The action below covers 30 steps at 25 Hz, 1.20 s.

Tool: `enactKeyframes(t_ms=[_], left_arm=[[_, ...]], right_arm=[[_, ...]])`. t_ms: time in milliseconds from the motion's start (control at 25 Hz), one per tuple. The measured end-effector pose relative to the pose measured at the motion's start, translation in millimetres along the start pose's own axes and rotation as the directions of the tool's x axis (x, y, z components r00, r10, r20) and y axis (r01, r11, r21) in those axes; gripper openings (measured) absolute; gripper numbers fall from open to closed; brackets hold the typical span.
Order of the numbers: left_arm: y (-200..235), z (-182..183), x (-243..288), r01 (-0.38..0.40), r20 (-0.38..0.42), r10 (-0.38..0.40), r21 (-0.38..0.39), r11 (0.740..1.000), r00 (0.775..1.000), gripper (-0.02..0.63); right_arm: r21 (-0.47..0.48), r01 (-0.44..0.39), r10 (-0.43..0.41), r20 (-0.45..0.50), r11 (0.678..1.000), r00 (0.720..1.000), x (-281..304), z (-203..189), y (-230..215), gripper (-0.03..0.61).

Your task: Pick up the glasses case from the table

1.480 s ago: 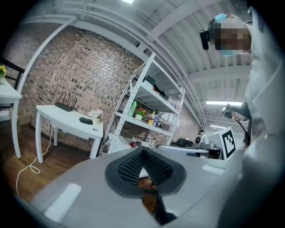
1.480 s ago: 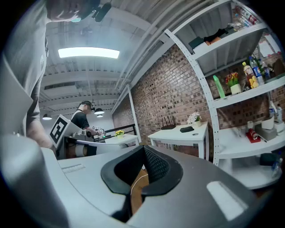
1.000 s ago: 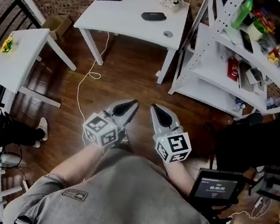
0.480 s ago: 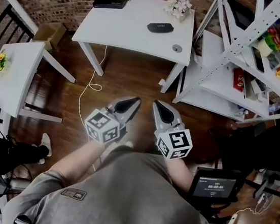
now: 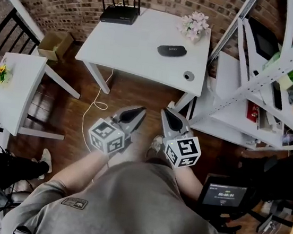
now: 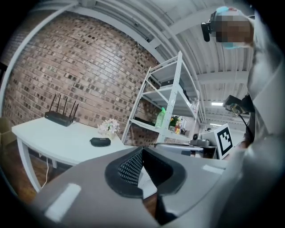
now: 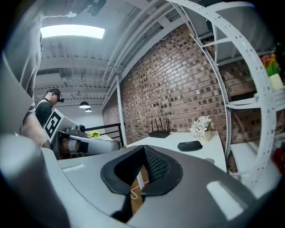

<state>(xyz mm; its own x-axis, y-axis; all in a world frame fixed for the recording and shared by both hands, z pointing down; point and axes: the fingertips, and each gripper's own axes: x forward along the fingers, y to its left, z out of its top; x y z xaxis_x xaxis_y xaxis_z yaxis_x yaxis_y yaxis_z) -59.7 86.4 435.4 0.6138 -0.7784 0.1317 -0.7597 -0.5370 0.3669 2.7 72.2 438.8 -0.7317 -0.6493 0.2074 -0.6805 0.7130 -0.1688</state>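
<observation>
Tongs: left gripper (image 5: 134, 113) and right gripper (image 5: 167, 116) are held side by side low in front of the person, both pointing toward the table. Each pair of jaws is closed tip to tip with nothing between them. Both are over wood floor, well short of the table (image 5: 134, 45).

Past the near edge of the white top there is a small round object (image 5: 189, 76) by the right corner. Beyond it lies the glasses case (image 5: 172, 50), flat on the right half and clear of its neighbours. Flowers (image 5: 195, 25) stand behind the case, and a router (image 5: 119, 14) sits at the far left against the brick wall.

Handling, judged: the case is a dark, oblong, rounded shell, probably light and fairly stiff, and its curved skin may slip.
- Take it across the short width at mid-length, so it cannot pivot.
- Jaws must open first.
- It lies low, so the pads need to come down close to the tabletop.
</observation>
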Motion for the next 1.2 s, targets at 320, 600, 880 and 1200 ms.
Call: enactKeyframes(t_ms=[320, 600, 880, 1200], left_arm=[[72, 35, 71, -0.096, 0.036, 0.096, 0.015, 0.995, 0.995, 0.002], [104, 39, 112, -0.129, 0.016, 0.13, -0.028, 0.991, 0.991, 0.002], [151, 48, 142, -0.106, -0.005, 0.106, -0.068, 0.992, 0.994, 0.002], [213, 48, 173, 0.0, -0.081, -0.008, -0.107, 0.994, 0.997, 0.002]], right_arm=[[-0.038, -0.052, 0.051, -0.013, 0.998, 0.999, 72, 19, -73, 0.011], [-0.008, -0.047, 0.046, -0.048, 0.999, 0.998, 107, 19, -120, 0.011], [0.007, -0.004, 0.005, -0.117, 1.0, 0.993, 154, 15, -150, 0.012], [-0.004, 0.098, -0.097, -0.219, 0.995, 0.971, 215, 5, -180, 0.012]])
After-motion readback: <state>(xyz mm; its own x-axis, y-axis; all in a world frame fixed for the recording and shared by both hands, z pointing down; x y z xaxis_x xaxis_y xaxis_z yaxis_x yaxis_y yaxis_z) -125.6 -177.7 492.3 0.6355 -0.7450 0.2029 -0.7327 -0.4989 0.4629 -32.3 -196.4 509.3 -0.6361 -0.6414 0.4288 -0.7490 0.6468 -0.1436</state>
